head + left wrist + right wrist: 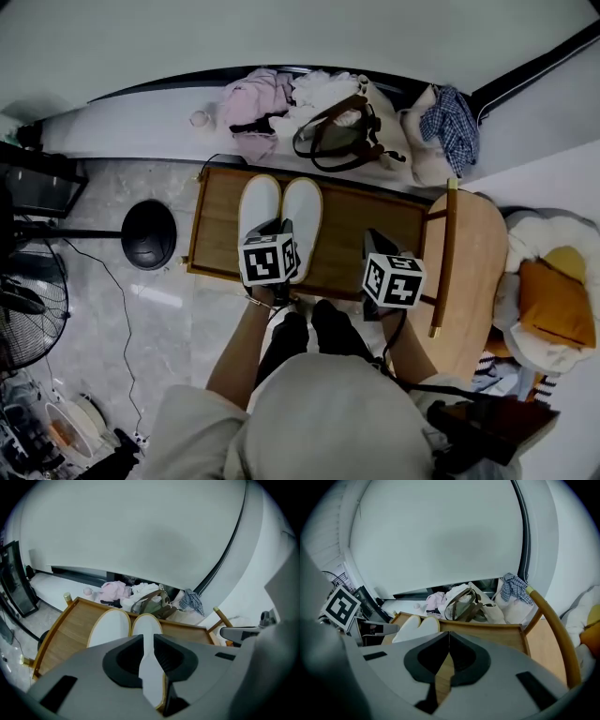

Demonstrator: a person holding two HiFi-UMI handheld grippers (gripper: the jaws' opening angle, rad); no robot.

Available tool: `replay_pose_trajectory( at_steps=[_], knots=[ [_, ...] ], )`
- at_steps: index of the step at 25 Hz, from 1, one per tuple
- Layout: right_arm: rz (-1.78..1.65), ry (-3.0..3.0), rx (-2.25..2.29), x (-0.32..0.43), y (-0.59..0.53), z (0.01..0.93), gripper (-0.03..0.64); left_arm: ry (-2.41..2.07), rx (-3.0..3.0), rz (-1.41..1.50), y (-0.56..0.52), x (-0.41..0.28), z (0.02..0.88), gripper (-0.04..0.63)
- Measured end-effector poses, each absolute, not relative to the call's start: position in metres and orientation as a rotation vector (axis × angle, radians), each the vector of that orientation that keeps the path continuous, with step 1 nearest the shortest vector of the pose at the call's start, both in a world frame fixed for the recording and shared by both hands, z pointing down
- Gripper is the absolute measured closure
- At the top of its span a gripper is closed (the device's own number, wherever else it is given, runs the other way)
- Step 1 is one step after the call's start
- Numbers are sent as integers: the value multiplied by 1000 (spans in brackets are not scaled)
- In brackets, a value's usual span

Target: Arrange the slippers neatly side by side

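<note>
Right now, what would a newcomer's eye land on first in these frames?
Two white slippers lie side by side on the wooden tray, centre. The left gripper hovers over one slipper's near end, jaws apart; the right gripper is shut over bare wood. Behind the tray: a heap of clothes and a strapped tote bag.

matt cloth slippers [302, 220] on smooth wooden tray [366, 246].

Right of the slippers [280, 220] the table [347, 216] lies bare (its raised rim aside). A bag [339, 131] and clothes [258, 108] crowd its far edge, a wooden chair [459, 272] blocks the right end, and a black round base [148, 234] stands left.
</note>
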State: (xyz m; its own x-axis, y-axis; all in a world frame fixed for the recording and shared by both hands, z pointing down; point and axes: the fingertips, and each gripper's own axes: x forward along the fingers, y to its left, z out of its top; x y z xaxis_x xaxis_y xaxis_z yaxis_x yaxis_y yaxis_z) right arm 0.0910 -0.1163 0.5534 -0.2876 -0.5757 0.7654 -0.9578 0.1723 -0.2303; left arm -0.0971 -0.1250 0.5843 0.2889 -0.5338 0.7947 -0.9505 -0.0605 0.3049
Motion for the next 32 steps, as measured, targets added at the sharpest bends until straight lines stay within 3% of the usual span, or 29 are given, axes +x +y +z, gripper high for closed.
replay_pose_trajectory(
  at_steps=[32],
  knots=[
    [652, -2235, 1392, 28, -151, 437, 583, -1871, 1900, 290, -108, -207, 411, 575]
  ],
)
